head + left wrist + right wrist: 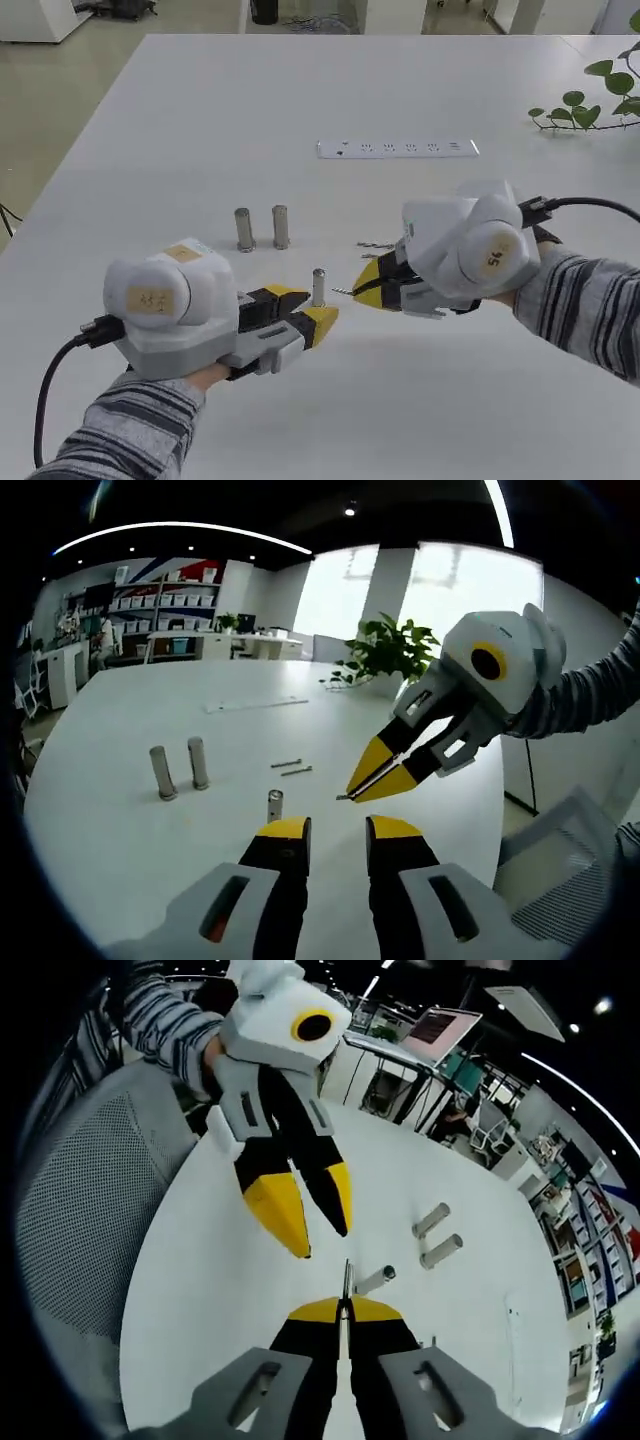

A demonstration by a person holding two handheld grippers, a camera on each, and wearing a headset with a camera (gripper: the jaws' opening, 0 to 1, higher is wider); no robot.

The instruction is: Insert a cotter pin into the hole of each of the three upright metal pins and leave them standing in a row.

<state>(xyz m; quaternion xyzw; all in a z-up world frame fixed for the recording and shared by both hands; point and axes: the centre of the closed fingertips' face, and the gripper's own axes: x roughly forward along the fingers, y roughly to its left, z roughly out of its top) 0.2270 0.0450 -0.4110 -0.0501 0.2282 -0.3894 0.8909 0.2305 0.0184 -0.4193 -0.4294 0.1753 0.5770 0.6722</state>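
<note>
We clamp cotter pin (pixel 343 291) level in right gripper (pixel 360 288) jaws, tip just beside nearest metal pin (pixel 319 284); left gripper (pixel 338 830) jaws narrow, empty.

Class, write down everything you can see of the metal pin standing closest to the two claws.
The nearest metal pin is a short grey steel-looking cylinder, standing upright on the white table, apart from the two other pins behind it. Nothing grips it: the open left claw sits beside it, and the right claw aims a cotter pin at its upper part, not yet inserted. Its hole is too small to see.
</note>
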